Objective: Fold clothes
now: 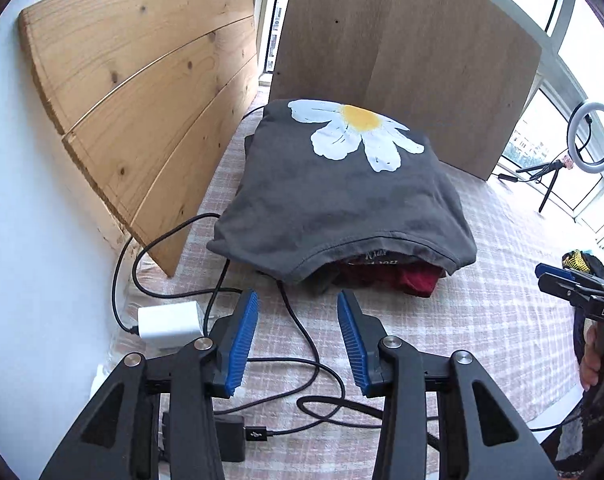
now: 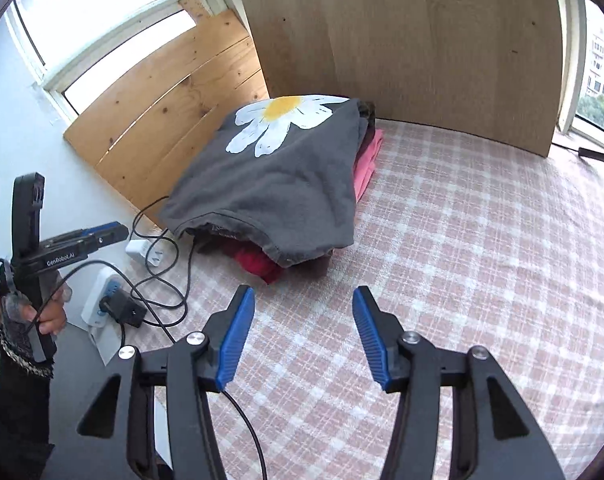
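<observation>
A folded grey T-shirt [image 1: 337, 200] printed with a white daisy [image 1: 357, 132] is seen on top of a pile of clothes, with a red garment [image 1: 397, 278] and a pink one [image 2: 367, 160] beneath it. The pile is set at the far left of a checked cloth [image 2: 481, 260], close to the wooden boards [image 1: 150, 92]. Near it, the left gripper [image 1: 298, 340] and the right gripper [image 2: 303, 336] are both held spread and empty. Black cables [image 1: 313, 364] and a white charger [image 1: 170, 324] are seen at the left.

A bed [image 2: 481, 240] in pink-and-white check carries a clothes pile [image 2: 278, 184] near the boards [image 1: 150, 120]; black cables [image 1: 302, 344] and a white charger [image 1: 168, 326] lie beside it.
</observation>
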Motion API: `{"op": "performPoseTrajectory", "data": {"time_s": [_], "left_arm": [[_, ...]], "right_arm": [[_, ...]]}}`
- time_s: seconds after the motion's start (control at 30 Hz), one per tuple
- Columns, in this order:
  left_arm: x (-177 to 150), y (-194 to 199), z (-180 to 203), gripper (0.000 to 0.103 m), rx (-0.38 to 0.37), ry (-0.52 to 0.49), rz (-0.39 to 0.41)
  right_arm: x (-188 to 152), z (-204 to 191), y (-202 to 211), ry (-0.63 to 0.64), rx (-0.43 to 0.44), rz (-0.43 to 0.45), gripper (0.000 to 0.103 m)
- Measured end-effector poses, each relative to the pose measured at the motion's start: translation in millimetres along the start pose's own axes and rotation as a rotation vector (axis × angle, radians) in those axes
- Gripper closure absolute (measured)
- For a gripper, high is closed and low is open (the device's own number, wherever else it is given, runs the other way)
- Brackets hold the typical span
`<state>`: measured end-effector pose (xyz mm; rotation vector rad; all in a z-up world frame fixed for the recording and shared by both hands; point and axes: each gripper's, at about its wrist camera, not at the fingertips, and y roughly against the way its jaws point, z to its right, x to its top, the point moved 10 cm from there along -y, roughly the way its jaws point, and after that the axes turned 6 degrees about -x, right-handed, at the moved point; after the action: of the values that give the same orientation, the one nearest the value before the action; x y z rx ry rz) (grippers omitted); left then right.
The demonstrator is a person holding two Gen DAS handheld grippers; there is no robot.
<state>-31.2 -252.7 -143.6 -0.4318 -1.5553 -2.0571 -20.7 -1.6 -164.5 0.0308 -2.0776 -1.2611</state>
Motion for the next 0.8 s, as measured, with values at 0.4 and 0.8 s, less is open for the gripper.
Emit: {"op": "performPoseTrajectory", "data": {"time_s": [0.4,0.8], "left_arm": [[-46,30,7,0.040,0.035,0.097,0.016],[-62,22,38,0.037,0.037,0.092,-0.045]], "right_arm": [[-43,29,27,-0.164,-0.060,0.010,0.047],[-75,35,56,-0.178,-0.133,0.031,0.047]]}}
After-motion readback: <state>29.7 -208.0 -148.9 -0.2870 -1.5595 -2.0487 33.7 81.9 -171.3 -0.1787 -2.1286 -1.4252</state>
